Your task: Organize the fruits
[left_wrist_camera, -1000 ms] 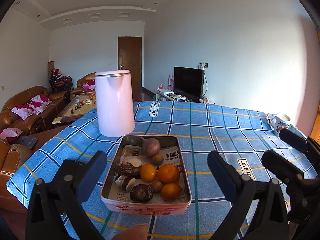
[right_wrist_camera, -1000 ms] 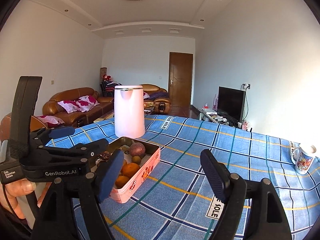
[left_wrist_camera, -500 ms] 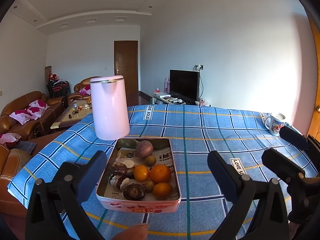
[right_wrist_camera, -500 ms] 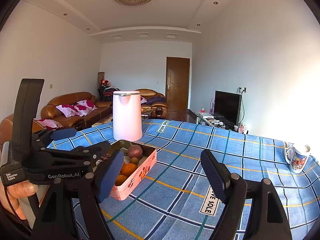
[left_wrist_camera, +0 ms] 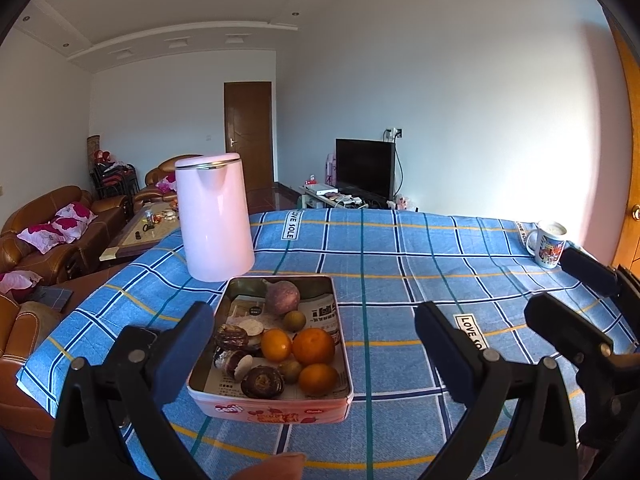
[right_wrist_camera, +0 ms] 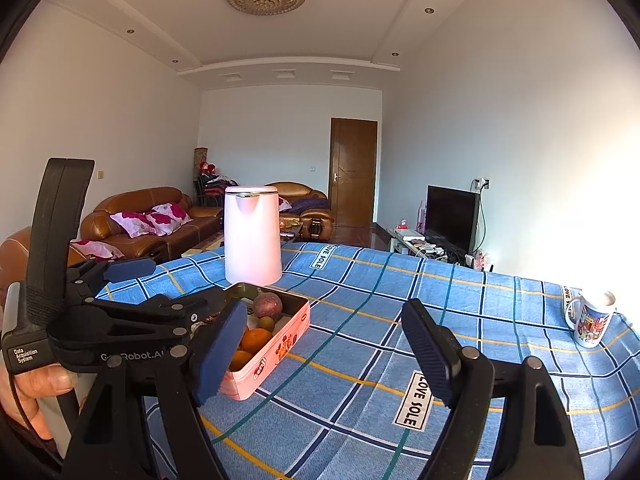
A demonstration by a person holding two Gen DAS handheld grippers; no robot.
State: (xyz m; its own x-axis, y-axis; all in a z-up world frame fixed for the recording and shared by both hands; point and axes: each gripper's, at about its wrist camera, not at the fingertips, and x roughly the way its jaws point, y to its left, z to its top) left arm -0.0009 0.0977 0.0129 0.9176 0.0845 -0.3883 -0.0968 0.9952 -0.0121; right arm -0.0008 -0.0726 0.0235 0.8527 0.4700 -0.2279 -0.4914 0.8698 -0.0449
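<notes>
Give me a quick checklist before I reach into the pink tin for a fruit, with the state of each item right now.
1. Left claw open and empty: ok.
2. Right claw open and empty: ok.
3. Pink tin sits flat on the blue checked tablecloth, lid off: ok.
4. Oranges lie on top, uncovered: ok.
5. Pink kettle stands just behind the tin, close to a forward reach: not ok.
6. Somewhere to sort fruit into: cannot tell, none in view.
</notes>
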